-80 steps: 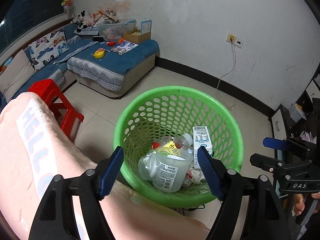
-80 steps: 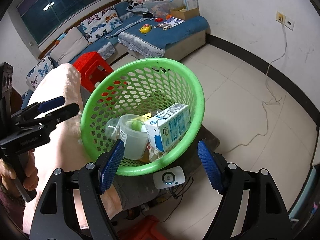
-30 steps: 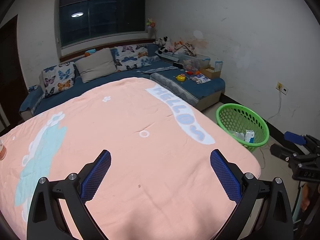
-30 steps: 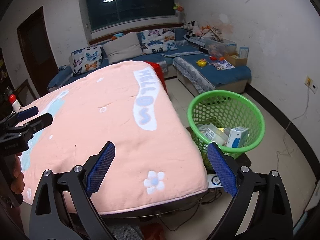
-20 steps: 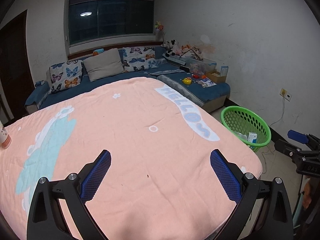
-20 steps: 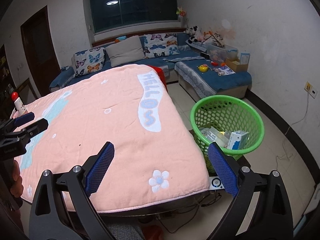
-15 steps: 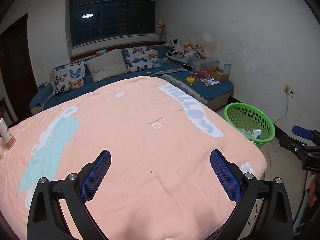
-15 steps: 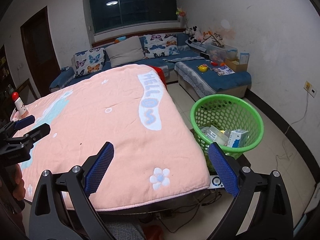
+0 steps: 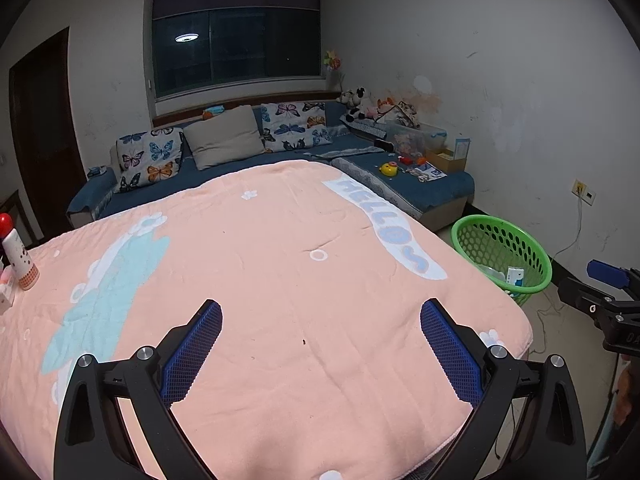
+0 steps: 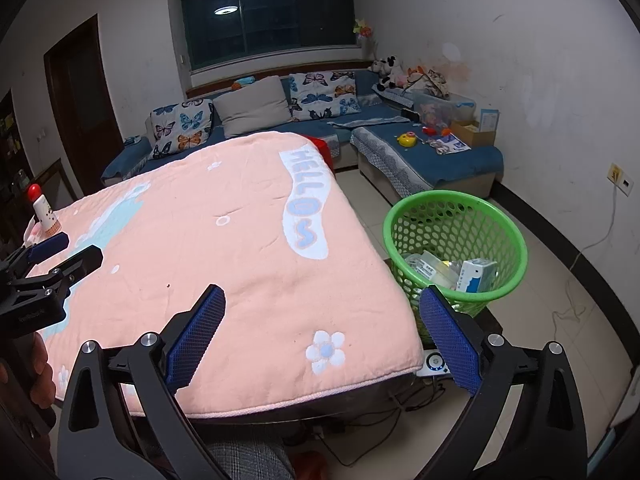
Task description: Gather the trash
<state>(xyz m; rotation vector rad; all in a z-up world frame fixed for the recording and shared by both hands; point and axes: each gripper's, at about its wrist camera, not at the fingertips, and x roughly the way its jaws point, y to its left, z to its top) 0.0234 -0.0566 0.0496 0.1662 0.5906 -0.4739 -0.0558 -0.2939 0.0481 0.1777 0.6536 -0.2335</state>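
1. The left claw (image 9: pixel 320 344) is held above the near part of the bench (image 9: pixel 280 280), its blue-padded fingers (image 9: pixel 192 352) spread wide with nothing between them.
2. The right claw (image 10: pixel 320 340) is held over the bench's near right corner, its jaws likewise wide apart and empty.
3. The bench is covered by a pink blanket (image 10: pixel 224 256) printed with "HELLOS" lettering (image 10: pixel 306 208) along its right edge and a white flower (image 10: pixel 326 350) at the near right corner.
4. The green basket (image 10: pixel 496 216) is seen on the floor just beside the bench's right edge — upright, its perforated wall showing.
5. Inside the basket lie the collected pieces: a blue-and-white carton (image 10: pixel 476 276) leaning against the near wall and a clear plastic container (image 10: pixel 426 266) beside it; the rest of the contents cannot be told apart.
6. At the bench's left edge a white bottle with a red cap (image 9: pixel 18 256) stands upright.
7. Beyond the bench's far edge a blue sofa (image 9: pixel 240 156) with butterfly cushions (image 9: pixel 150 158) is placed under a dark window (image 9: pixel 236 44).
8. In the right wrist view the left claw is seen from the side at the left margin, gripped by a hand (image 10: pixel 38 372) — its fingers apart.
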